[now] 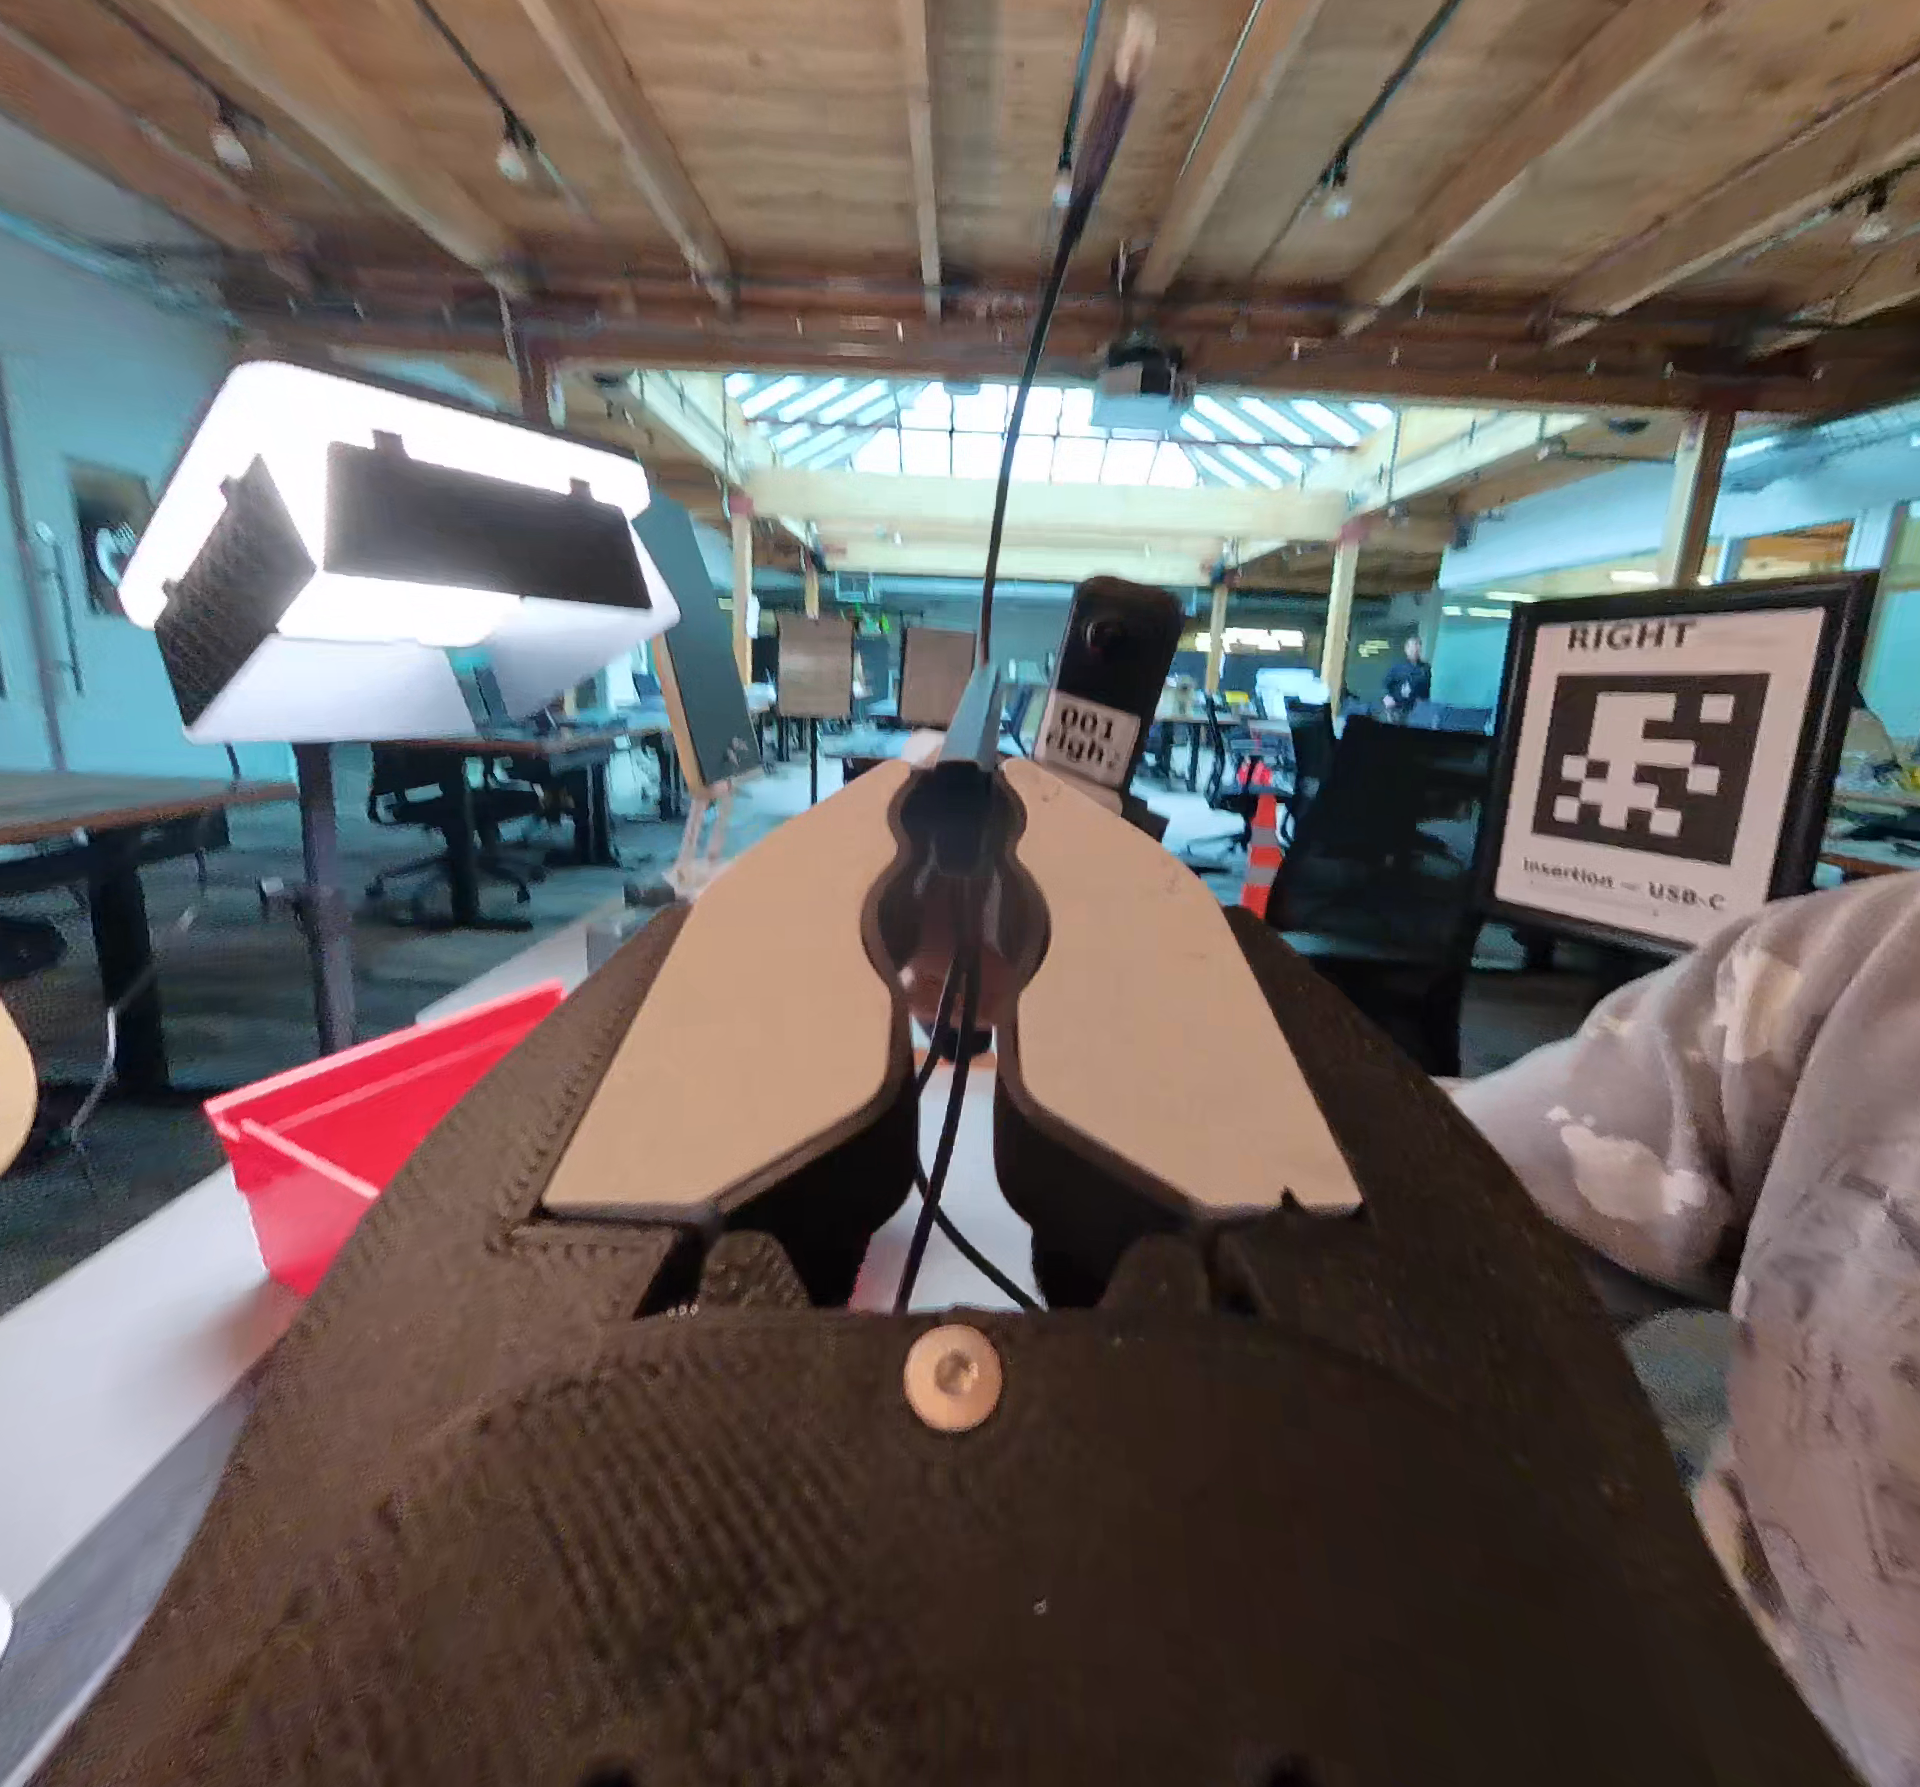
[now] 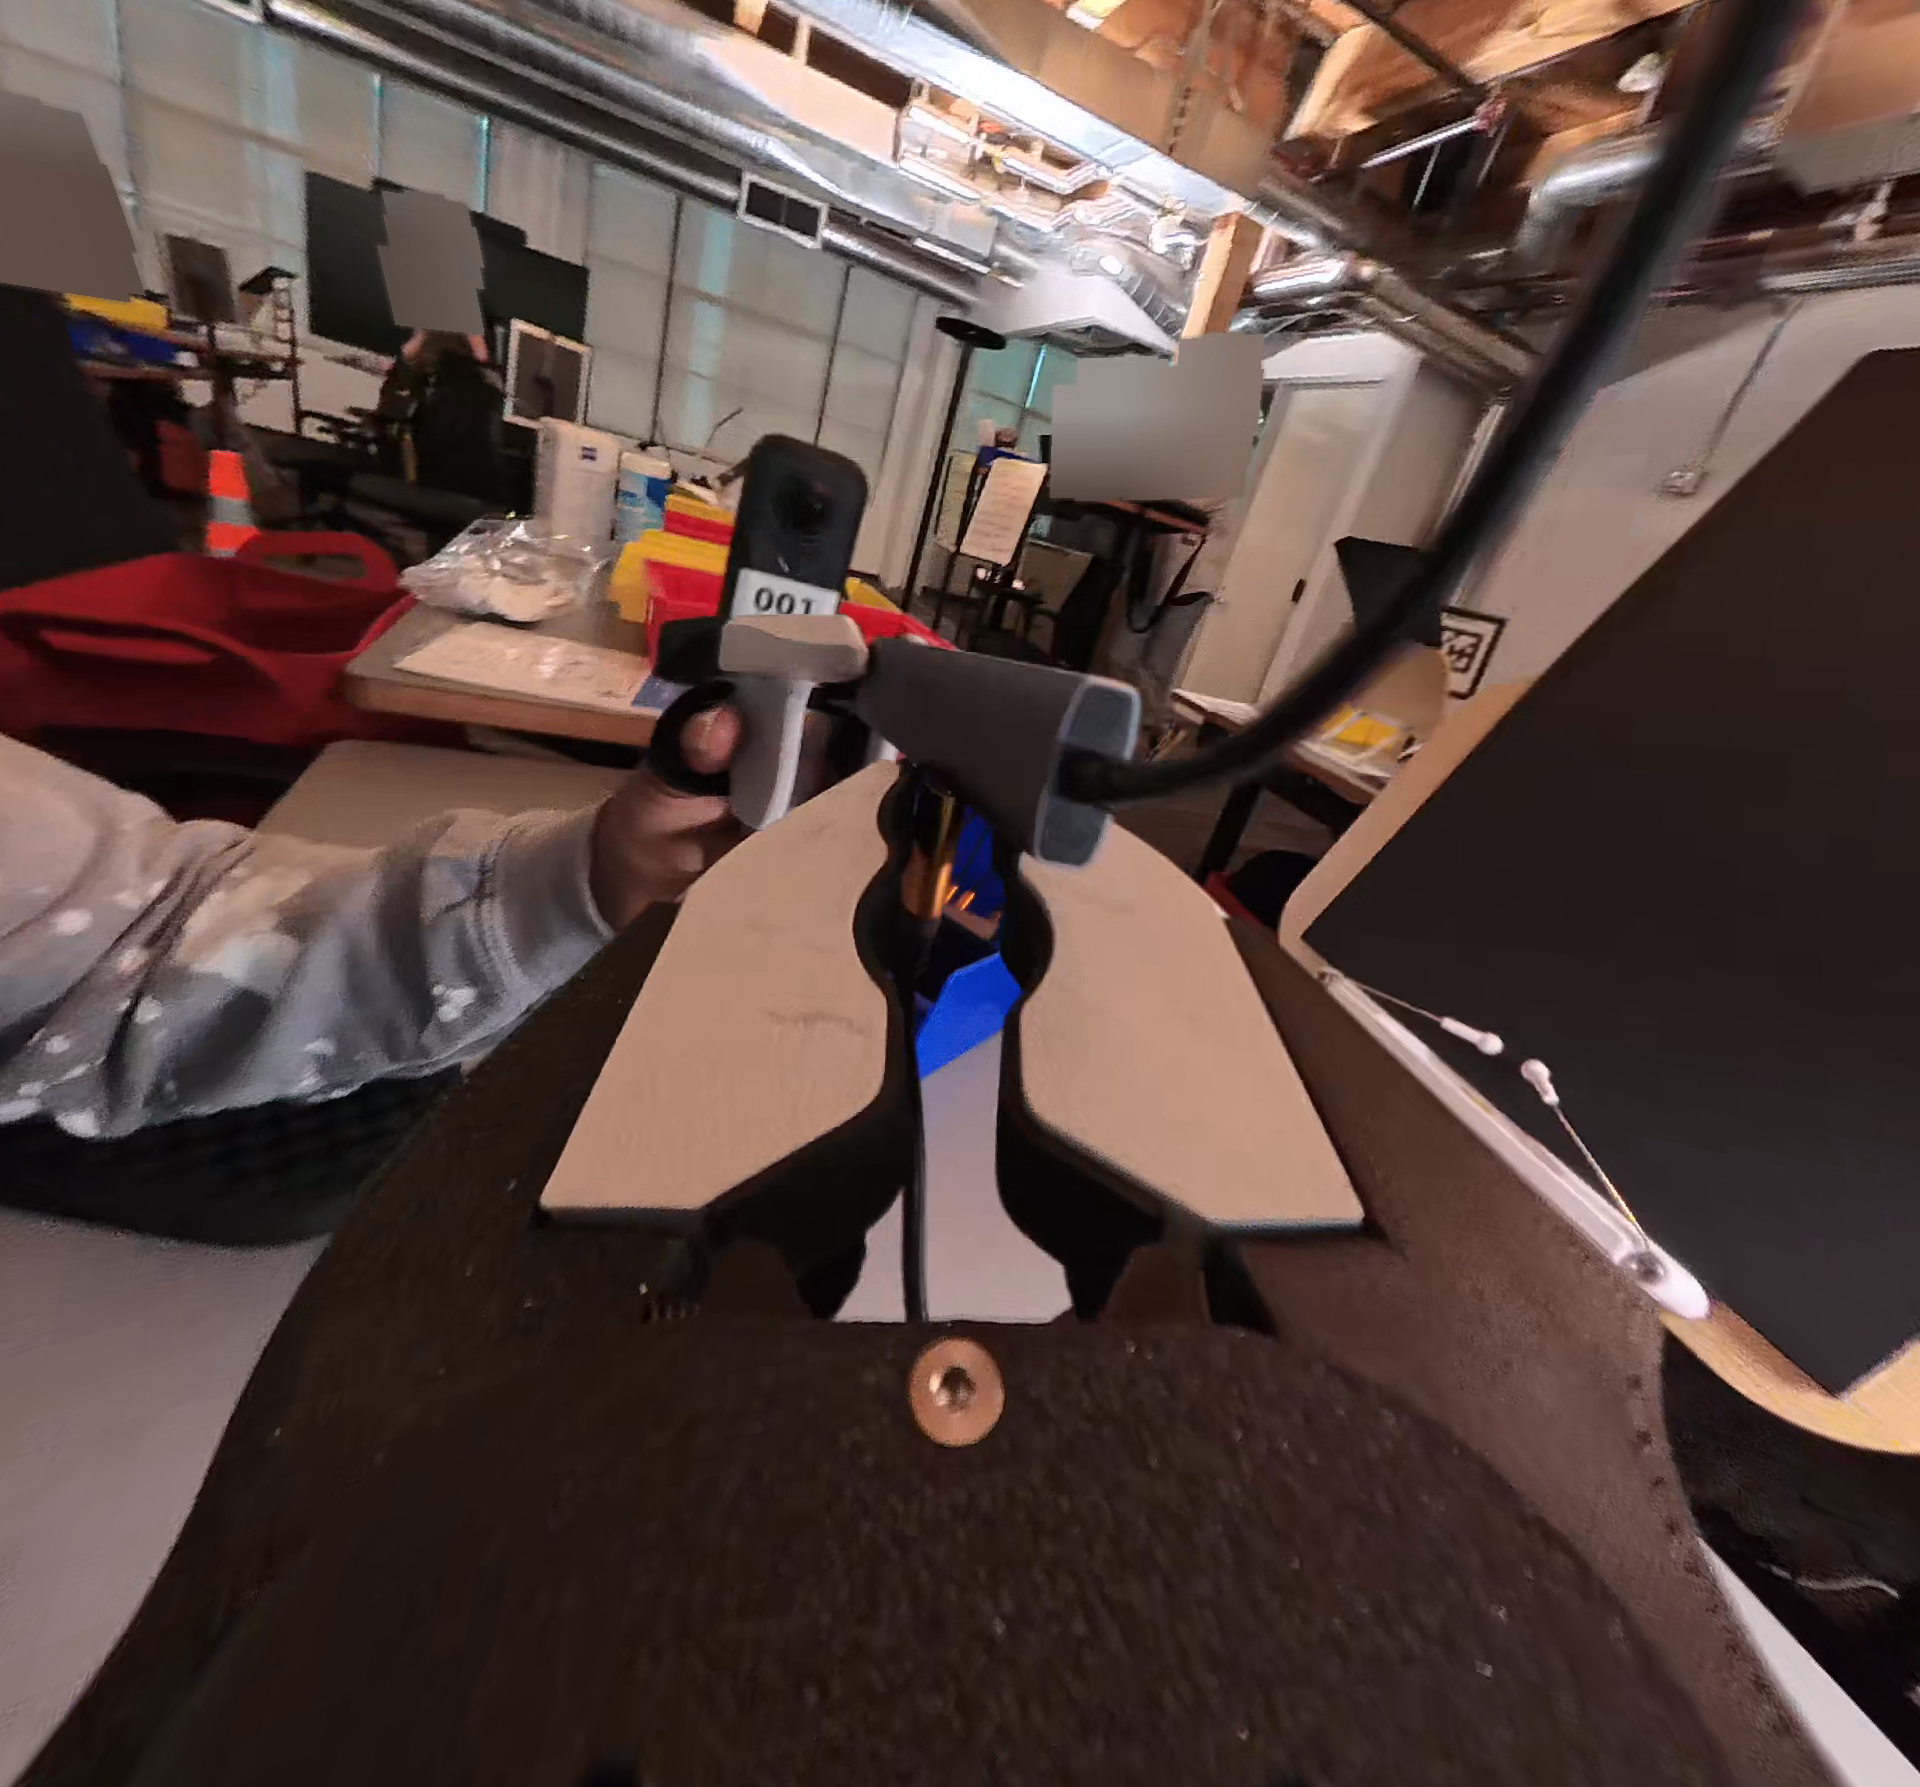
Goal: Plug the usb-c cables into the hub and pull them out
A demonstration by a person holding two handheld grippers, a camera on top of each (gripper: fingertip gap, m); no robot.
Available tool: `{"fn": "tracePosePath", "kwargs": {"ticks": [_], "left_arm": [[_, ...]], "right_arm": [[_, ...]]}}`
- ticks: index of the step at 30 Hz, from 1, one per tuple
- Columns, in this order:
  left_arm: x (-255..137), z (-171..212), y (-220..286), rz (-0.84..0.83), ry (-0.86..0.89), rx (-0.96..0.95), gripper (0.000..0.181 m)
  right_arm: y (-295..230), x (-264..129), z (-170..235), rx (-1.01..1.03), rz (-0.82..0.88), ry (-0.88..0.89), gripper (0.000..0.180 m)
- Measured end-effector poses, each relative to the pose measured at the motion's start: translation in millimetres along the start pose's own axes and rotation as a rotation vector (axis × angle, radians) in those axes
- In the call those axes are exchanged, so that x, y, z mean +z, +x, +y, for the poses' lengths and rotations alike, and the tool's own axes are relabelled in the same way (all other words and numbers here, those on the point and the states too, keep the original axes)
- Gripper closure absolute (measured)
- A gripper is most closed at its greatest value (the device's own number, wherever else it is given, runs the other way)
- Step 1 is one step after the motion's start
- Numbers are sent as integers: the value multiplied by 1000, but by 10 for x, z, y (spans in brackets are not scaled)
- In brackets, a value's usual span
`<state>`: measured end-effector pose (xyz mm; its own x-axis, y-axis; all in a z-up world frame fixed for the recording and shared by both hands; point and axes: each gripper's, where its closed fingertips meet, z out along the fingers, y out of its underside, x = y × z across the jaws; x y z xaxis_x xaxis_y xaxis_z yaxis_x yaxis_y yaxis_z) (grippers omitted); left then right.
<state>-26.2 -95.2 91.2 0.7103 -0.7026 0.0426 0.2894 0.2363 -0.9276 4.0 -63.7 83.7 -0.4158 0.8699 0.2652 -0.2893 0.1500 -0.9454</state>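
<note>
The left gripper (image 1: 961, 781) pinches the grey usb-c hub (image 1: 971, 724) at its fingertips, raised above the white table (image 1: 94, 1342). A black cable (image 1: 1023, 407) rises from the hub. The right gripper (image 2: 940, 792) (jaws narrow) meets the hub (image 2: 997, 735) from below; its grip cannot be told. A red bin (image 1: 343, 1124) lies left of the hub.

Print shows on a framed marker sign (image 1: 1673, 761) and camera labels (image 2: 779, 601).

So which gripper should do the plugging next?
Probably the right gripper: its fingers pinch a black cable just below the grey hub, which the left gripper is busy holding.
</note>
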Motion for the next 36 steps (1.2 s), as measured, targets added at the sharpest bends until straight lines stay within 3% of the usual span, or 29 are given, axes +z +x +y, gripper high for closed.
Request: {"fn": "tracePosePath", "kwargs": {"ticks": [5,9,12,14,18,22,31,36], "left_arm": [[-123,432,-48,-39,-369,51,167],[-179,603,82,-10,-514,96,155],[-150,825,23,-81,-646,256,152],[-163,997,107,-39,-749,304,151],[-173,1145,90,-43,-827,368,163],[-130,950,55,-37,-675,273,170],[-270,142,-204,-119,-166,17,170],[-433,-274,-285,-166,125,-73,171]], "right_arm": [[-110,-138,235,-72,-66,-224,174],[-228,-143,531,-101,-104,-427,174],[-361,-74,758,-97,-159,-542,174],[-405,-29,870,-94,-174,-588,174],[-458,33,977,-79,-197,-613,174],[-334,54,750,-49,-143,-469,168],[161,-283,-275,21,105,89,163],[198,-234,-185,140,85,77,163]]}}
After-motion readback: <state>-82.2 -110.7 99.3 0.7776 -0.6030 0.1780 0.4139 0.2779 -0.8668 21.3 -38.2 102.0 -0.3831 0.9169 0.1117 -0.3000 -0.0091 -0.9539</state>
